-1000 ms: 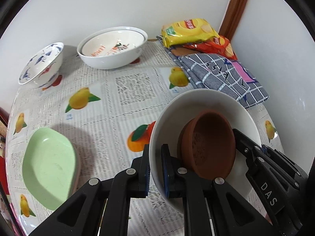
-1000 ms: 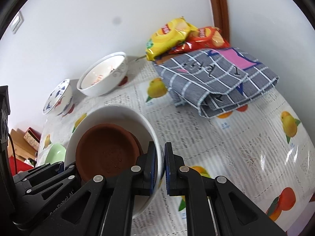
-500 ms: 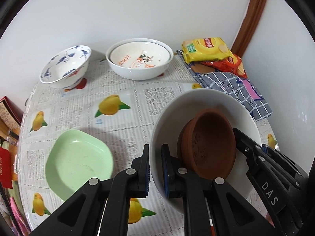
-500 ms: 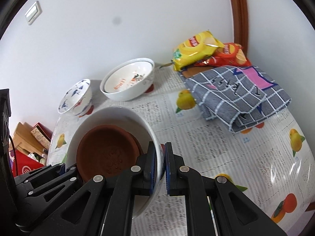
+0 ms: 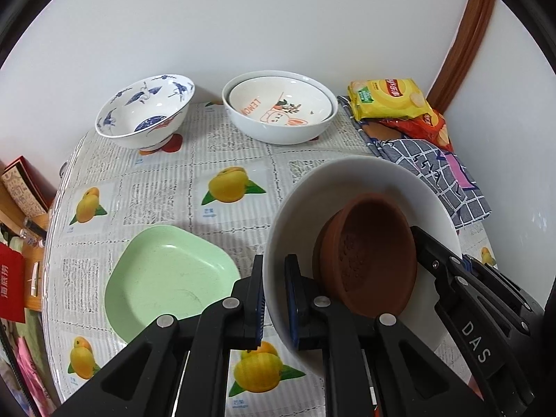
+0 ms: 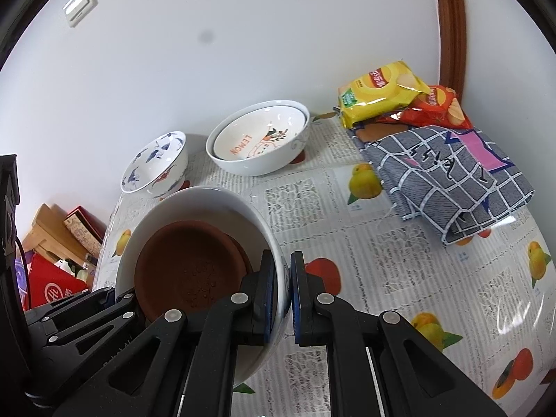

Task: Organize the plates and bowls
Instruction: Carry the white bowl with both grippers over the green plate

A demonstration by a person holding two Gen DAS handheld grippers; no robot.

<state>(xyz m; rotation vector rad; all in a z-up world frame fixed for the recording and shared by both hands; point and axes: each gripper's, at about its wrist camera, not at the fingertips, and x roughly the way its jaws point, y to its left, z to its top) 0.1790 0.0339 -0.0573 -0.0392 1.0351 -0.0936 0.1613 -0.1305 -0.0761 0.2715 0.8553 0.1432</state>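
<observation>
Both grippers hold one large white bowl [image 5: 351, 177] [image 6: 194, 201] above the table, with a brown clay bowl [image 5: 371, 253] [image 6: 187, 267] lying inside it. My left gripper [image 5: 274, 299] is shut on the bowl's left rim. On the opposite rim my right gripper [image 6: 284, 295] is shut as well. A pale green plate [image 5: 166, 278] lies on the table left of the held bowl. At the back stand a blue-and-white patterned bowl [image 5: 146, 111] [image 6: 156, 166] and a white bowl stack with orange "LEMON" print [image 5: 278, 107] [image 6: 257, 139].
The table wears a fruit-print cloth [image 5: 229, 187] [image 6: 399, 260] and sits in a wall corner. A folded grey checked cloth [image 5: 438, 173] [image 6: 448, 173] and yellow and red snack bags [image 5: 385, 97] [image 6: 382, 87] lie at the back right. Boxes and clutter [image 6: 55, 243] stand beyond the left edge.
Both grippers have risen and drawn back with the white bowl still pinched. More of the table shows now: the green plate, the patterned bowl and the printed bowl stack sit further into view.
</observation>
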